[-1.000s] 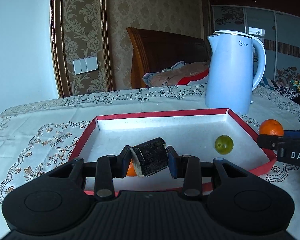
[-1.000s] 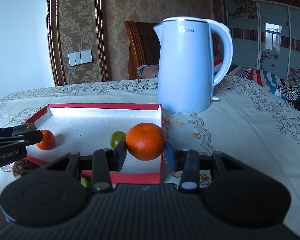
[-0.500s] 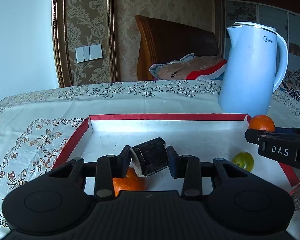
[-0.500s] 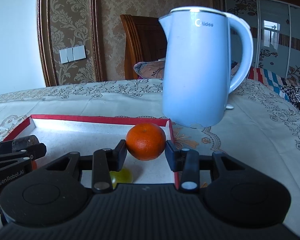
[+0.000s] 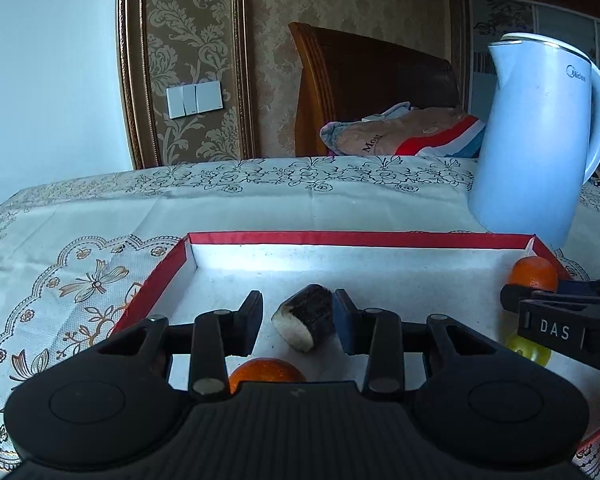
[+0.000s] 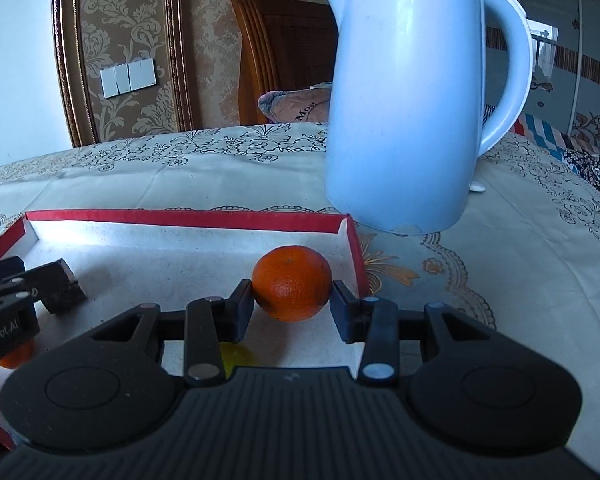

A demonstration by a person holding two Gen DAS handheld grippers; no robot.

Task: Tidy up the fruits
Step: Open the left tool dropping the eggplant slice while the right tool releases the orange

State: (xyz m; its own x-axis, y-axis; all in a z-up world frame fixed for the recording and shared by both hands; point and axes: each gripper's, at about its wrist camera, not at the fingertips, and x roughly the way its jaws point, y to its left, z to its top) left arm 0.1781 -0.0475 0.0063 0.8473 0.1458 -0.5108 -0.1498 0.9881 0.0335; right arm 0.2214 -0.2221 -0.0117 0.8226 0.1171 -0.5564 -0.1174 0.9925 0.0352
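Left wrist view: the left tongs (image 5: 296,318) stand released over a red-rimmed tray (image 5: 356,239), a dark cut piece of fruit (image 5: 305,317) lying between the spread fingers, touching the right one and clear of the left. A small orange (image 5: 265,372) sits on the tray floor near the front edge, half hidden by the tool body. A green fruit (image 5: 529,350) lies toward the tray's right side, under the other tool.

Right wrist view: the right tongs (image 6: 292,306) are clenched on a tangerine (image 6: 292,282) near the tray's right rear corner; whether it rests on the floor cannot be told.

Beneath the tray, the tabletop carries a cream tablecloth (image 5: 100,216) with floral embroidery and scalloped borders. A pale blue kettle (image 6: 408,96) stands on the cloth just behind the tray's right rear corner. Beyond the far edge, a wooden chair back (image 5: 364,92) holds a folded bundle of cloth (image 5: 400,132). Damask wallpaper (image 5: 196,40) in a gilt frame bears a white switch panel (image 5: 194,99), and a plain pale wall (image 5: 48,60) fills the left.
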